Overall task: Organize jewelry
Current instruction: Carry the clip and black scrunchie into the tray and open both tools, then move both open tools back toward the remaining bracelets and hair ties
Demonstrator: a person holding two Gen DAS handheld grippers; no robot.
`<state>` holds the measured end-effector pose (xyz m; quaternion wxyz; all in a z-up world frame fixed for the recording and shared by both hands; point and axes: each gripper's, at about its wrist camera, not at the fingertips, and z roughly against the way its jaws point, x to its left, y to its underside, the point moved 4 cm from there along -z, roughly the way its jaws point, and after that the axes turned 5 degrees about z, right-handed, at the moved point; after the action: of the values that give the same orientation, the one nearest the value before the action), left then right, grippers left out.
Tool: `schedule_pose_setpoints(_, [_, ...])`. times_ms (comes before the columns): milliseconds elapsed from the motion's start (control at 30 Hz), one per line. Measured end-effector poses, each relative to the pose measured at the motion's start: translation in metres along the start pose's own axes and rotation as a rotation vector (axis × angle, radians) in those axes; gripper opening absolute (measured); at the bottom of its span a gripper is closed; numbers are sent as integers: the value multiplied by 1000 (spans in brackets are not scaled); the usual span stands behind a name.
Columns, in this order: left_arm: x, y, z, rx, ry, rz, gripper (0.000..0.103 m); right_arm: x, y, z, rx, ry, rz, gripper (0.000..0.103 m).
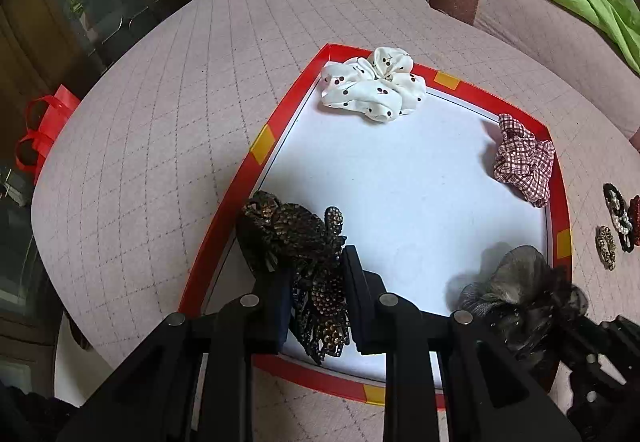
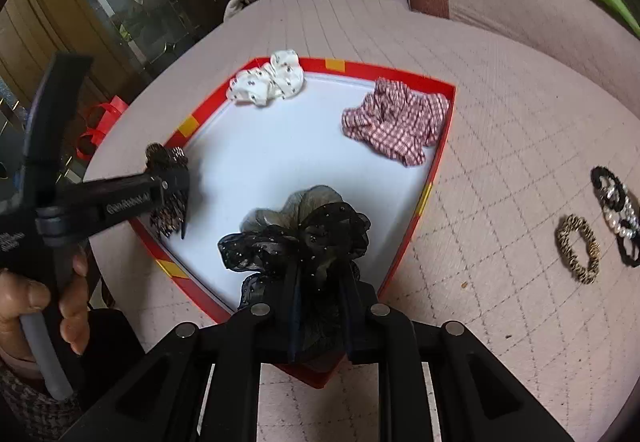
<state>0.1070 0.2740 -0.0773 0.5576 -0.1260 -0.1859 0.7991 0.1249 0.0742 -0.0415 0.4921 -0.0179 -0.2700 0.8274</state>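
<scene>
left gripper (image 1: 316,282): clamped on rhinestone hair clip (image 1: 298,230); over red tray (image 1: 240,178) near-left corner
right gripper (image 2: 320,302): clamped on black sheer scrunchie (image 2: 296,238); over tray near edge
white scrunchie (image 1: 376,88), plaid scrunchie (image 1: 522,158): tray far side
hair ties (image 2: 580,248): right of tray

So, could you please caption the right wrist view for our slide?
Right gripper holds black scrunchie over red tray.

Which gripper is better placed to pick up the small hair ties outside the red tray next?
The right gripper, probably. The hair ties lie on its side of the red tray. But it must first drop its black scrunchie.
</scene>
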Motion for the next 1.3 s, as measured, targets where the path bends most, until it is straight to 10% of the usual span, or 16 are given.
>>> schedule_pose_setpoints(433, [-3, -3, 44, -80, 37, 66, 41, 10, 2, 24, -98, 21, 66, 64])
schedule_pose_setpoints(1300, [-146, 73, 148, -239, 123, -223, 52, -96, 102, 148, -191, 257, -174, 68])
